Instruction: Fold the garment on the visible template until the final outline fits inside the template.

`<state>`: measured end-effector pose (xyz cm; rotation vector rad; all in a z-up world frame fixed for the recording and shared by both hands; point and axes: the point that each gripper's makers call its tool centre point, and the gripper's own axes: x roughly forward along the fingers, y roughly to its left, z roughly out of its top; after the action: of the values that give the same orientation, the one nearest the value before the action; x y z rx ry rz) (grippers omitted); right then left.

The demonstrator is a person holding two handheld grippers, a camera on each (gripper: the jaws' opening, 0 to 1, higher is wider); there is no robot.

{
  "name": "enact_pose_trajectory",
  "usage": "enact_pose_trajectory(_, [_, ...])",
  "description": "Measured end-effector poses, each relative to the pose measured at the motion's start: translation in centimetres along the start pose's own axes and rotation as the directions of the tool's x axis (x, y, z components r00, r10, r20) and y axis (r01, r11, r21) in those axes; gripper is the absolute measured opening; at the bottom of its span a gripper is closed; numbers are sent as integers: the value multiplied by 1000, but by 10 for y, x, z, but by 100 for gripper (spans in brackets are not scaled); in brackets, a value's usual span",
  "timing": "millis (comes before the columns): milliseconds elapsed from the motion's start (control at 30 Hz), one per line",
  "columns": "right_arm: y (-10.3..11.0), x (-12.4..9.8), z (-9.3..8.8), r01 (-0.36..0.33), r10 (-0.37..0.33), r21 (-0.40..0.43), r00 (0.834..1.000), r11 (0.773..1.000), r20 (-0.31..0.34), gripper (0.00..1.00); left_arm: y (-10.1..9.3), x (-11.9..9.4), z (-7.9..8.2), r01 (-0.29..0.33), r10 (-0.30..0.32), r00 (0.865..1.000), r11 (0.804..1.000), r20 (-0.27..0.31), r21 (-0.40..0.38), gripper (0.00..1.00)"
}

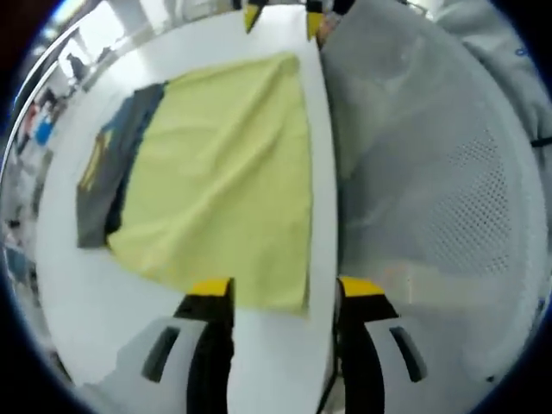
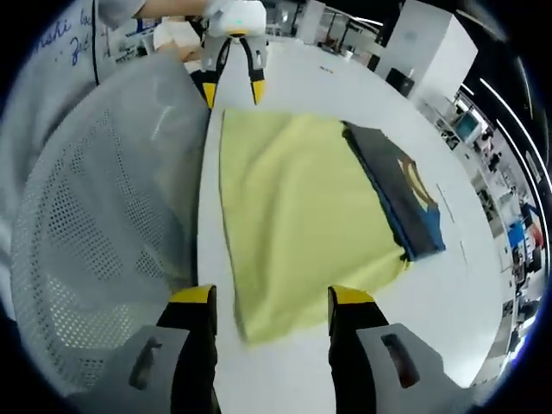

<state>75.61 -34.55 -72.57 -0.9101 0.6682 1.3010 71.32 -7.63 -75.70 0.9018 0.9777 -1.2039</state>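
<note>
I see the white table (image 1: 78,302) spread across both views, with a grey mesh chair back (image 1: 448,198) against its near edge. The yellow cloth (image 1: 224,172) lies flat on the table, one long side running along that edge. A dark folded garment (image 1: 108,172) with a yellow-and-blue print rests on the cloth's far side, partly over it and partly on the bare table; in the right gripper view it (image 2: 401,194) sits the same way on the cloth (image 2: 293,216).

My left gripper (image 1: 286,291) hangs spread wide at one short end of the cloth, yellow tips just over its corner, nothing between them. My right gripper (image 2: 272,299) is likewise apart and empty at the opposite short end, its tips over that hem.

Each gripper shows small at the top of the other's view, beyond the cloth's far end.
</note>
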Motion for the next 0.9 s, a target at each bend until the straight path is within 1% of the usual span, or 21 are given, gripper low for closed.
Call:
enact_pose_trajectory(167, [6,3,-6,-24,24,11,1000,1000,-15,42,-1,5,-10,5,-6,1000,999,-9,-43,35])
enact_pose_trajectory(333, [11,6,-11,-38,39,27,999,999,-17,38,-1,10,-19,-3,1,1000,998,-28,-64,29])
enact_pose_trajectory(400, [12,6,-12,-40,41,34,999,999,-17,37,0,12,-21,-11,9,1000,998,-28,-64,24])
enact_pose_trajectory(467, [12,6,-13,-44,44,41,999,998,-17,36,1,13,-24,-14,11,999,997,-37,-73,22])
enact_pose_trajectory(700, [14,6,-15,-46,47,49,999,998,-21,33,1,16,-25,-13,10,999,997,-42,-79,17])
enact_pose_trajectory(900, [16,5,-20,-55,56,58,998,997,-32,31,2,15,-25,-13,9,999,997,-51,-78,13])
